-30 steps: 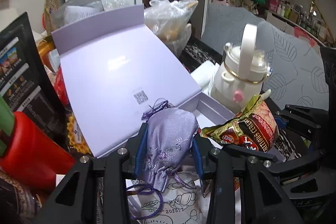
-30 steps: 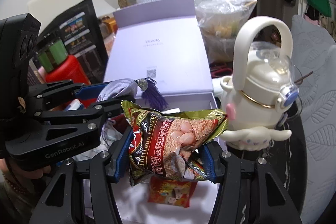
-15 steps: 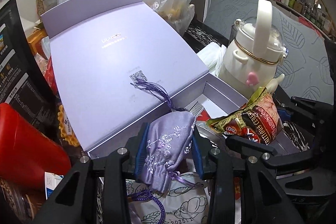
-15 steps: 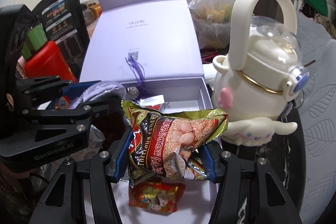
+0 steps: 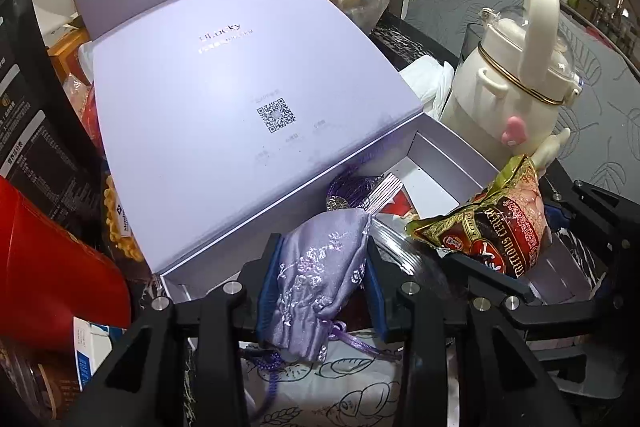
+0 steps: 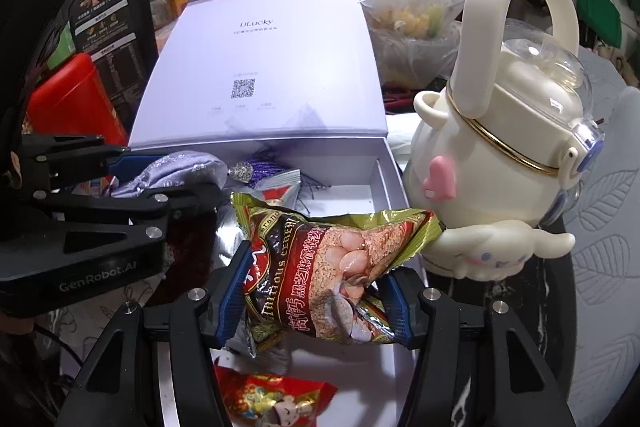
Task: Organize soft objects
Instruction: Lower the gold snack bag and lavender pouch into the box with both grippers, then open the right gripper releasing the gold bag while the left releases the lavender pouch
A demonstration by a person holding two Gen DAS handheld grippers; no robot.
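Only right wrist shows red packet [image 6: 276,399] under tongs [image 6: 316,303].

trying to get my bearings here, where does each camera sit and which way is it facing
Left wrist: on the left gripper, looking forward and down into the open lavender box; its fingers clamp the purple pouch, the right gripper at its right.
Right wrist: on the right gripper, facing the same box; its fingers clamp the snack packet, the left gripper at its left.
Shared: box, pouch, packet, cream kettle.
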